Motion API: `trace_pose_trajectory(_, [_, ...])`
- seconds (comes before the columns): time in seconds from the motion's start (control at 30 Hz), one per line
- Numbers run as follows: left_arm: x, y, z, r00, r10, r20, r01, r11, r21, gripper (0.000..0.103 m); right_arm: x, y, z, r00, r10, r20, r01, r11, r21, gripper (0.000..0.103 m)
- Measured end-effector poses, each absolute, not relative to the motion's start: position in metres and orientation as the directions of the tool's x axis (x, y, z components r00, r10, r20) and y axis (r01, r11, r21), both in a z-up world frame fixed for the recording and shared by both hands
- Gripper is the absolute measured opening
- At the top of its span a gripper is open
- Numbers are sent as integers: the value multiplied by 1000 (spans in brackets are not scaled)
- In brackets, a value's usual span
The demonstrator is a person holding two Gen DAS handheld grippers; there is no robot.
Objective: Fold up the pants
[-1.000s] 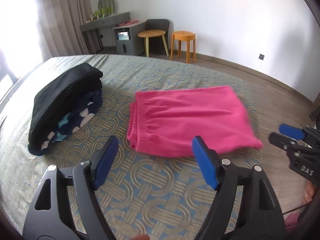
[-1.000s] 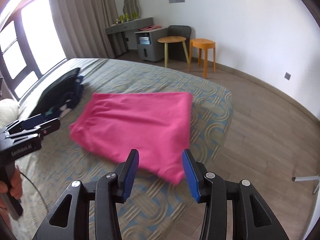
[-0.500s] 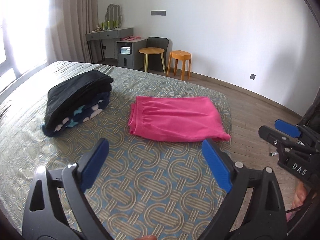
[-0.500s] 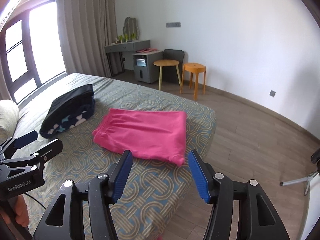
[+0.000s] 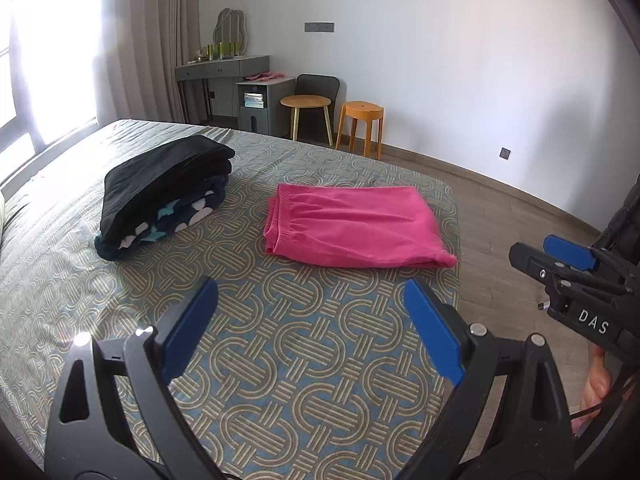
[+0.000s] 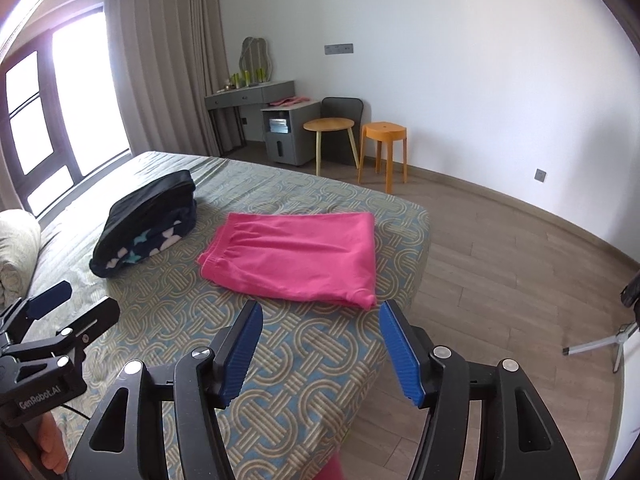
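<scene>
Pink pants [image 5: 352,226] lie folded into a flat rectangle on the patterned bedspread [image 5: 300,360], waistband to the left; they also show in the right wrist view [image 6: 298,254]. My left gripper [image 5: 312,320] is open and empty, held back from the pants above the bed. My right gripper [image 6: 320,340] is open and empty, near the bed's front corner, short of the pants' near edge. Each gripper shows in the other's view, the right one [image 5: 560,260] and the left one [image 6: 68,308].
A folded stack of dark clothes [image 5: 160,196] sits left of the pants. Past the bed stand a round wooden side table [image 5: 306,102], an orange stool [image 5: 362,114] and a grey desk [image 5: 222,68]. Wood floor lies right of the bed, with a tripod leg [image 6: 592,346].
Both grippers have pulled back and up from the pants, which now look smaller and farther off. The pants lie still, folded on the bed.
</scene>
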State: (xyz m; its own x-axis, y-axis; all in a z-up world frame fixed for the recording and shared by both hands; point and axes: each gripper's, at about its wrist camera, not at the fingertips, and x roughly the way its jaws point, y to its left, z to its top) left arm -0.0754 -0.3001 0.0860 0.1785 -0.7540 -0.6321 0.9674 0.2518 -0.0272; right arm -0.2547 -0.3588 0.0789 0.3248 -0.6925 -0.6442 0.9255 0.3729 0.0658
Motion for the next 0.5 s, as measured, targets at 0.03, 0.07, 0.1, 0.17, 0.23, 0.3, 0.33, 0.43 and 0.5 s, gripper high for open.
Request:
trace_pose_trajectory(0.03, [-76,-300,86,178,-755,-631,967,253,-29,94,-254,-359,79,327,-692,-644,925,375,66,62])
trace_pose_trajectory(0.07, [-76,-300,86,177,-756,-630,967,252,-31,94,-254,-359,78,328,-691,-644,924,377,66,62])
trace_pose_trajectory(0.1, [-76,-300,86,176,-758,-628,967,252,-33,94,-253,-359,78,329,-690,-645,923,379,66,62])
trace_pose_trajectory(0.17, [-77,-299,86,172,-763,-623,968,247,-35,94,-253,-360,77,330,-688,-647,923,379,68,62])
trace_pose_trajectory(0.23, [-78,-299,85,170,-764,-622,970,243,-33,94,-253,-362,75,329,-686,-649,924,375,72,62])
trace_pose_trajectory(0.3, [-79,-301,84,171,-761,-625,970,241,-28,94,-254,-363,73,329,-682,-653,926,369,82,62])
trace_pose_trajectory(0.33, [-79,-301,84,172,-759,-627,970,242,-26,94,-255,-364,72,329,-681,-655,927,366,85,62])
trace_pose_trajectory(0.43, [-80,-303,83,170,-756,-632,970,240,-26,94,-255,-366,71,328,-678,-658,928,362,89,62])
trace_pose_trajectory(0.5, [-80,-304,83,171,-754,-635,970,241,-24,94,-254,-367,70,325,-677,-660,928,362,86,63])
